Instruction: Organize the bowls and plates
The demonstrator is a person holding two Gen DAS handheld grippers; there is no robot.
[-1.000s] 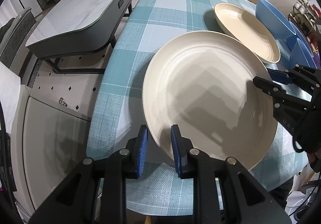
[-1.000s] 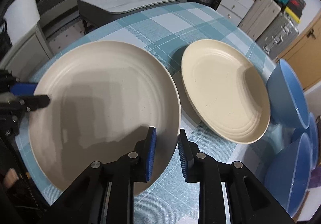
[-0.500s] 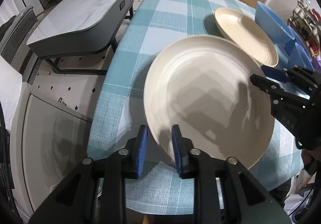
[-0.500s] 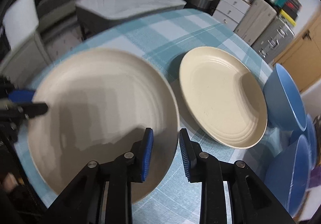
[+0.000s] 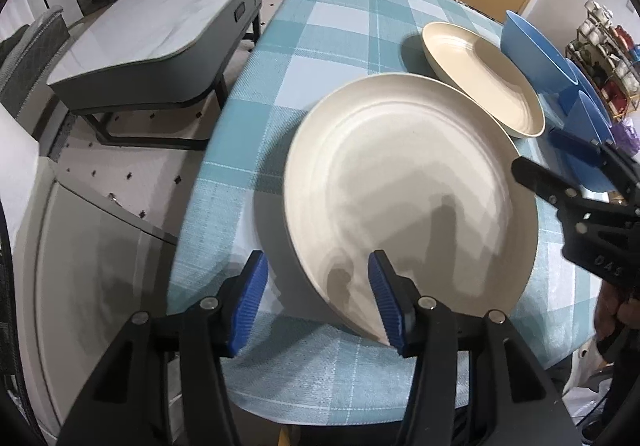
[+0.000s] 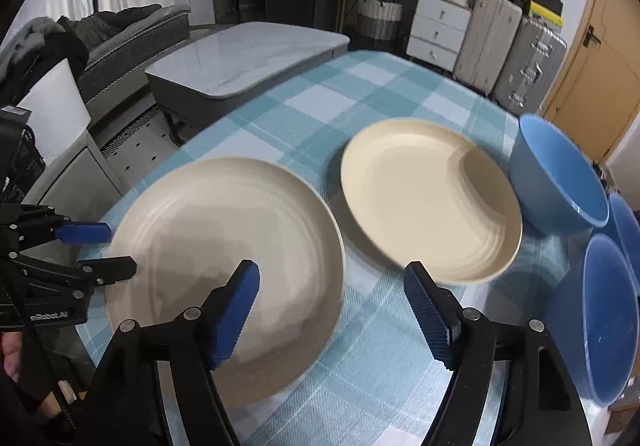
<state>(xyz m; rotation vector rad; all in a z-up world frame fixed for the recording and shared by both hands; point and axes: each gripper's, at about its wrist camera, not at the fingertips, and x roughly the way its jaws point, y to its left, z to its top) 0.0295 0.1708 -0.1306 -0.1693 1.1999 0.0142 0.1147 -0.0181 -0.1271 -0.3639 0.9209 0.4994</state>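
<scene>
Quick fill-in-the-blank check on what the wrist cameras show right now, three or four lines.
1. The tablecloth is checked white and ____.
2. The bowls beside the yellowish plate are ____ in colour.
3. The rim of the big beige plate sits between the left claw pads, whose jaws are ____.

Missing words: teal; blue; opening

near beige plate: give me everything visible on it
The near beige plate is round, matte off-white, with faint concentric rings and a raised rim, empty. It sits on the plaid tablecloth near the table's edge, apart from the yellower plate. Both grippers' jaws are opening and straddle its rim; no pad clearly presses it.
</scene>
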